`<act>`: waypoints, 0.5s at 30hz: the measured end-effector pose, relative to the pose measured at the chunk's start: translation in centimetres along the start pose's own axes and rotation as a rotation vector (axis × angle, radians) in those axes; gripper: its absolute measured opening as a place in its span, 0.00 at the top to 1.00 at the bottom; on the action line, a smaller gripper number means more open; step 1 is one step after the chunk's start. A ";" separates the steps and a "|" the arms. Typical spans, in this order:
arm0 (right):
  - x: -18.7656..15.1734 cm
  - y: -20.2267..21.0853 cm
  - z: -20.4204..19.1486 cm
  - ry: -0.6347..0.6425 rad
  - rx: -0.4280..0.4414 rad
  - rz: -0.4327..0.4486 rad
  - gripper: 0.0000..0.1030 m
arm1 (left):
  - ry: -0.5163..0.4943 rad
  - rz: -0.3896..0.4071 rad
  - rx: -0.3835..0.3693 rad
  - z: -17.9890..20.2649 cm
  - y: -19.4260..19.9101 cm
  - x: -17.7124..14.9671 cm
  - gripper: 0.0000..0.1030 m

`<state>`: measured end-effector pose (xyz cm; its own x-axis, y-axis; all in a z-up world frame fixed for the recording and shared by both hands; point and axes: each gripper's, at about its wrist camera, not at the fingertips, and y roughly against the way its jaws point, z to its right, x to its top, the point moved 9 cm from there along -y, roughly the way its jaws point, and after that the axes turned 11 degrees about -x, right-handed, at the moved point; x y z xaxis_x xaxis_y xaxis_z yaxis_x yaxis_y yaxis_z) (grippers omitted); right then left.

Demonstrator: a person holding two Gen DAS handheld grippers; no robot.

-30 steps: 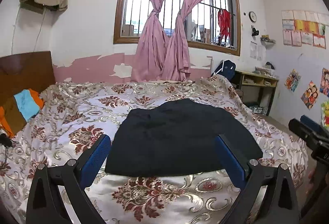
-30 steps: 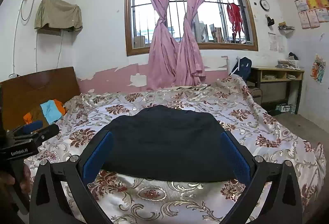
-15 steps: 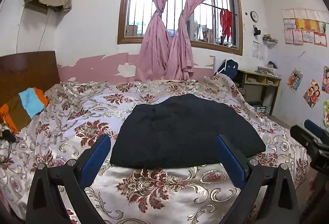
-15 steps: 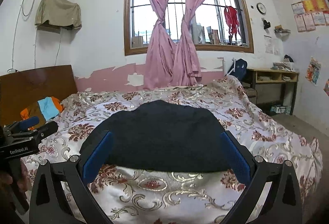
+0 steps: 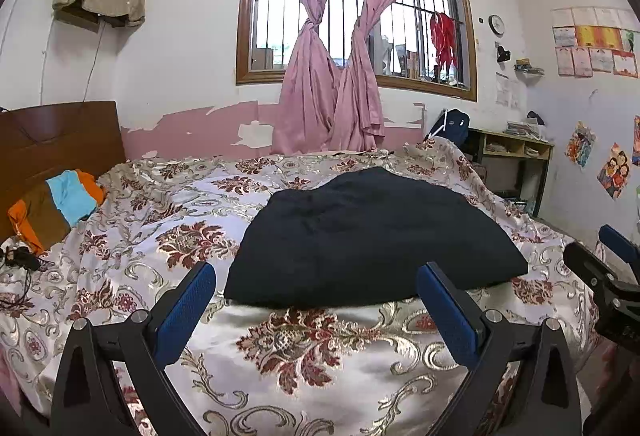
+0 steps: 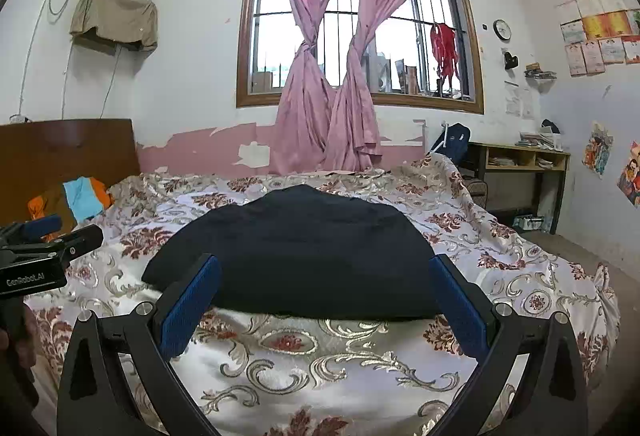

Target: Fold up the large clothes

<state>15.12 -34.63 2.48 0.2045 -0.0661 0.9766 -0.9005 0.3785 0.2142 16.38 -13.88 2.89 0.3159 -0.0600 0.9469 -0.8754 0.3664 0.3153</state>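
Observation:
A dark navy garment (image 5: pixel 368 240) lies folded flat on the floral bedspread (image 5: pixel 160 244), near the bed's front edge; it also shows in the right wrist view (image 6: pixel 304 256). My left gripper (image 5: pixel 316 288) is open and empty, held back from the garment's near edge. My right gripper (image 6: pixel 326 284) is open and empty, also short of the garment. The right gripper shows at the right edge of the left wrist view (image 5: pixel 608 276). The left gripper shows at the left edge of the right wrist view (image 6: pixel 44 252).
An orange, brown and blue cloth pile (image 5: pixel 52 203) lies by the wooden headboard (image 5: pixel 48 139). A black cable (image 5: pixel 20 260) lies at the bed's left. Pink curtains (image 5: pixel 332 75) hang at the window. A desk (image 5: pixel 516 163) stands at the right wall.
Both grippers have drawn back and lifted a little from the garment, which now sits farther off. Both stayed open. The garment has not moved.

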 end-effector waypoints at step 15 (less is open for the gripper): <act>-2.7 0.4 1.4 0.027 -0.054 -0.017 0.01 | 0.022 -0.014 -0.017 1.0 0.3 -3.8 0.01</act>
<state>13.69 -35.59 -0.07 0.2306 -0.0482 0.9718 -0.8747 0.4272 0.2288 14.51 -14.43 -0.56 0.3366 -0.0448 0.9406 -0.8646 0.3810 0.3276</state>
